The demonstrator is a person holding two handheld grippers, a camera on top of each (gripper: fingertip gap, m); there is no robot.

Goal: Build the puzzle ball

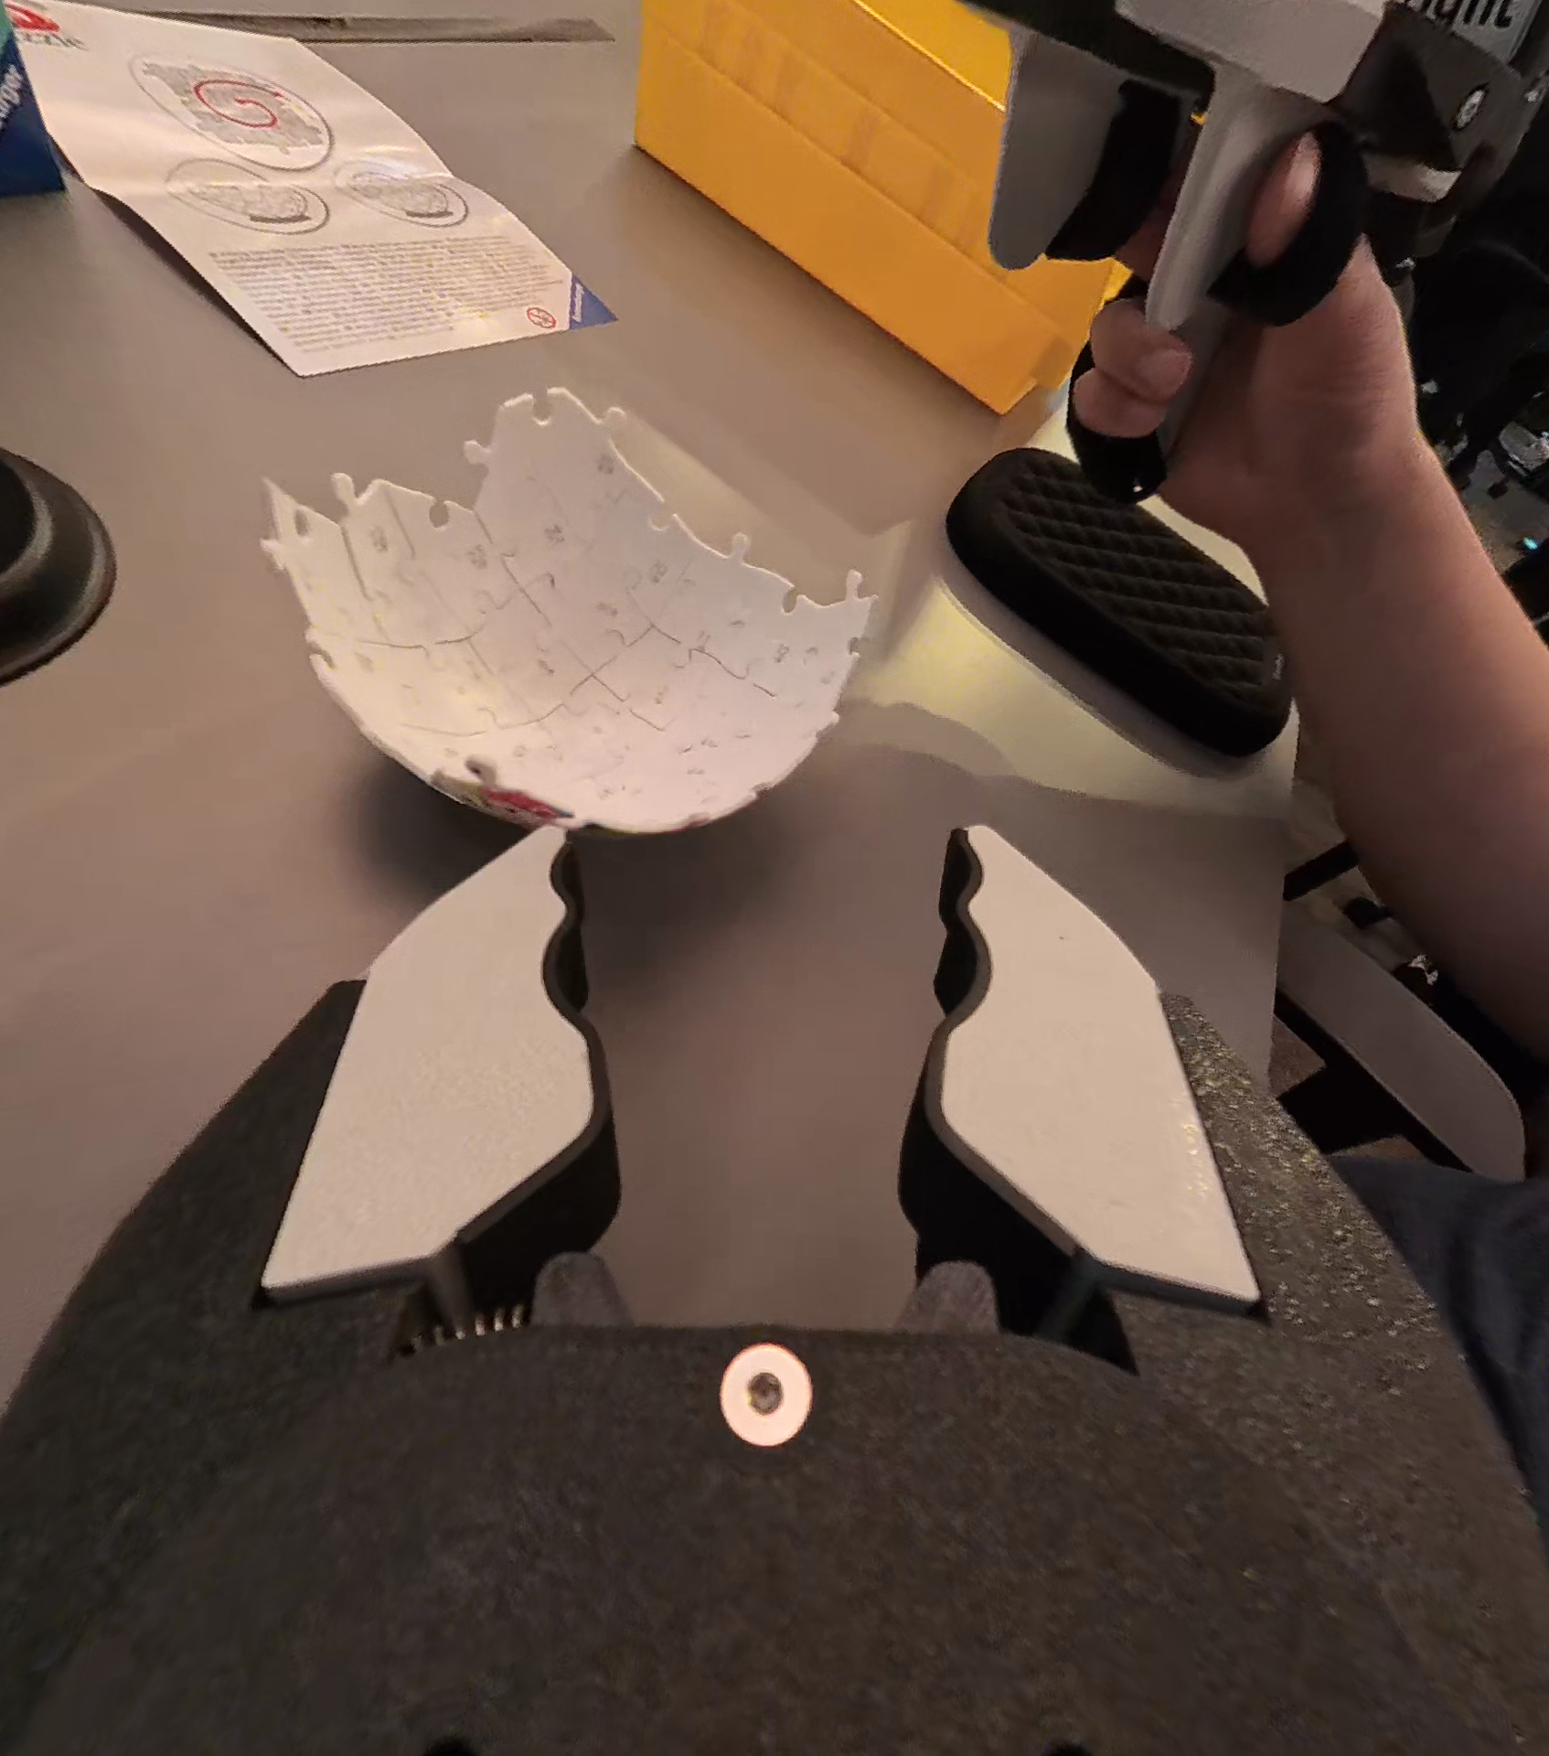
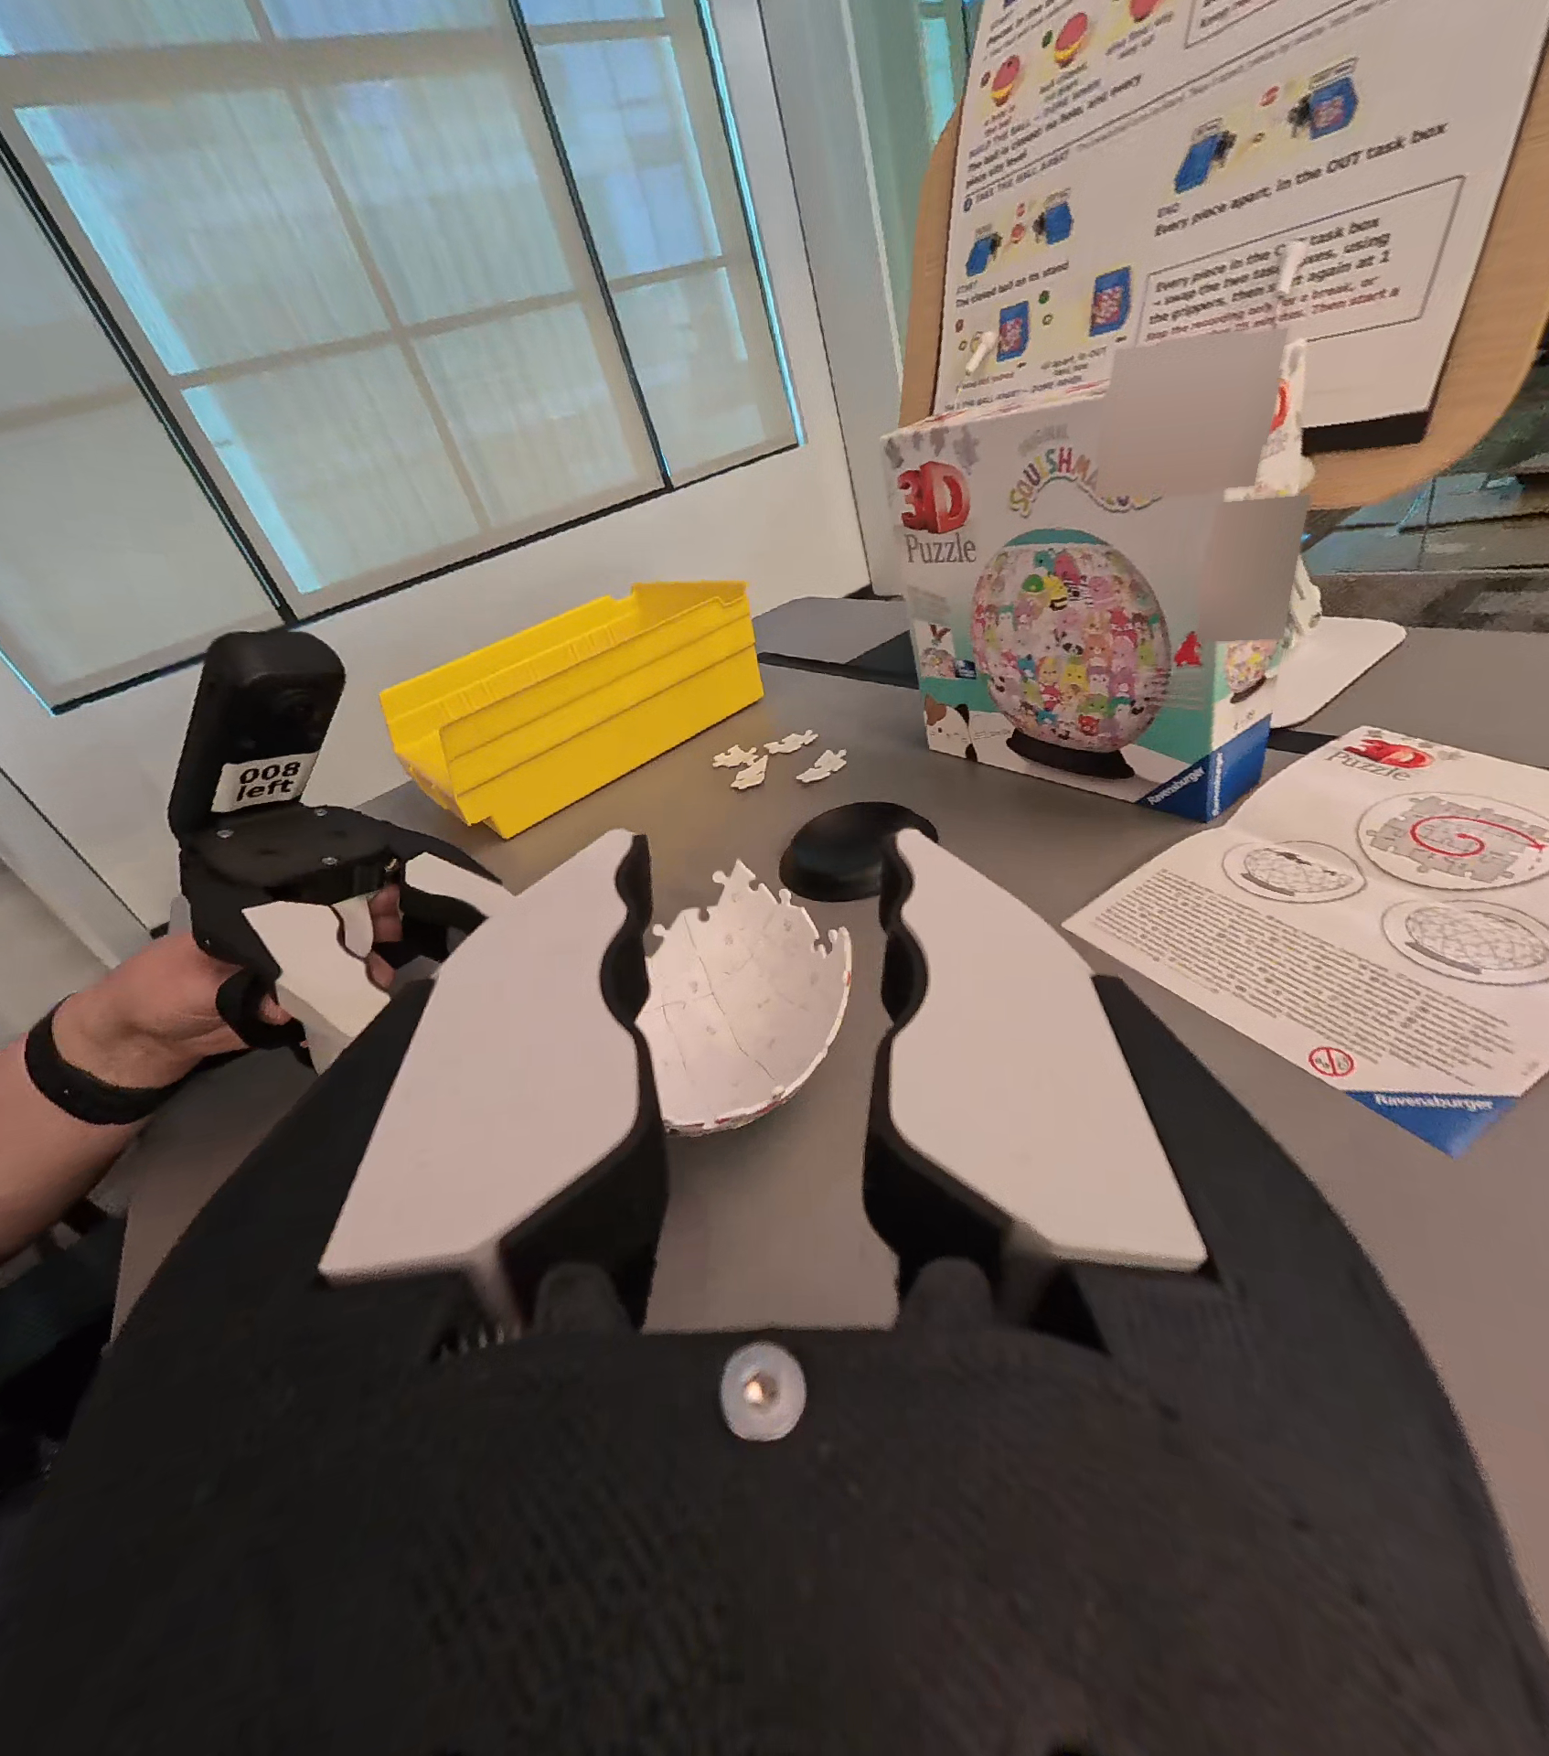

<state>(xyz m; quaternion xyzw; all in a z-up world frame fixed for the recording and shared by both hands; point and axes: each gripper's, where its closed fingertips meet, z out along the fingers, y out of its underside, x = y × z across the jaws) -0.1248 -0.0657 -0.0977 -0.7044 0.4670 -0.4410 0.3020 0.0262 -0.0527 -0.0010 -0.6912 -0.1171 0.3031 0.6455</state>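
A: On the left, the left gripper (image 1: 761,841) is wide open and holds nothing. Its tips are just beside the near rim of the half ball (image 1: 562,637), which sits on the table (image 1: 134,903) with the hollow side up.

B: And the right gripper (image 2: 766,855)?

A: Also open and empty, above the shell. I think the next step is to fetch a piece. The loose pieces (image 2: 775,755) lie between the bin (image 2: 581,694) and the box (image 2: 1084,646).

B: How to do it well?

A: Take one piece by its edge, and let the other gripper steady the shell at the rim, softly, because it can tip or come apart.

B: What does each view add?

A: Only the right view shows the pieces and the whole box. Only the left view shows the black pad (image 1: 1122,599) at the table edge. The stand (image 2: 847,850) and the leaflet (image 2: 1379,931) are in both.
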